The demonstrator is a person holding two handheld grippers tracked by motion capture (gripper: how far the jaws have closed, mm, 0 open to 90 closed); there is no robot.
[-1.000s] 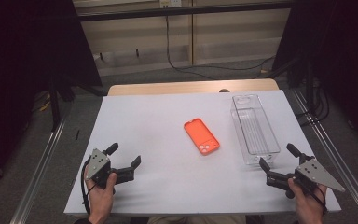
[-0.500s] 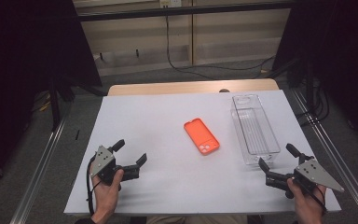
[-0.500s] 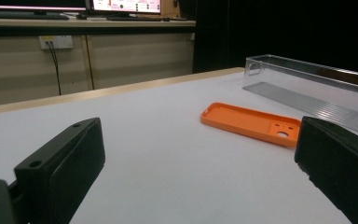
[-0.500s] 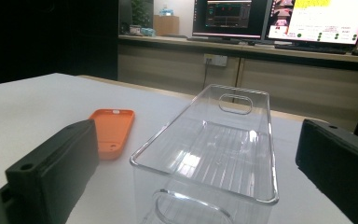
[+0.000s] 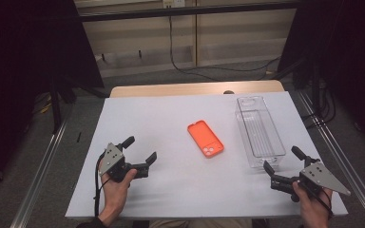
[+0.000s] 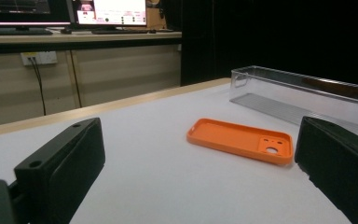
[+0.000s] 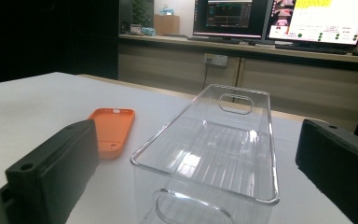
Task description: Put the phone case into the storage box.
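Note:
An orange phone case (image 5: 205, 138) lies flat, hollow side up, near the middle of the white table (image 5: 171, 118). To its right stands a clear plastic bin (image 5: 259, 130), long and empty. My left gripper (image 5: 140, 148) is at the front left, open, jaws aimed right toward the case (image 6: 240, 140), which lies a short way ahead between them. My right gripper (image 5: 283, 159) is at the front right, open, just in front of the bin's near end (image 7: 209, 154). Nothing is held by either.
The table's wooden far edge (image 5: 195, 89) borders a gap to a wall with cables. Metal rails (image 5: 43, 166) run along both sides. Monitors (image 7: 279, 18) stand on a bench beyond. A dark curtain is at the left and right.
My left gripper has moved right and a little forward toward the phone case. The right gripper has stayed where it was.

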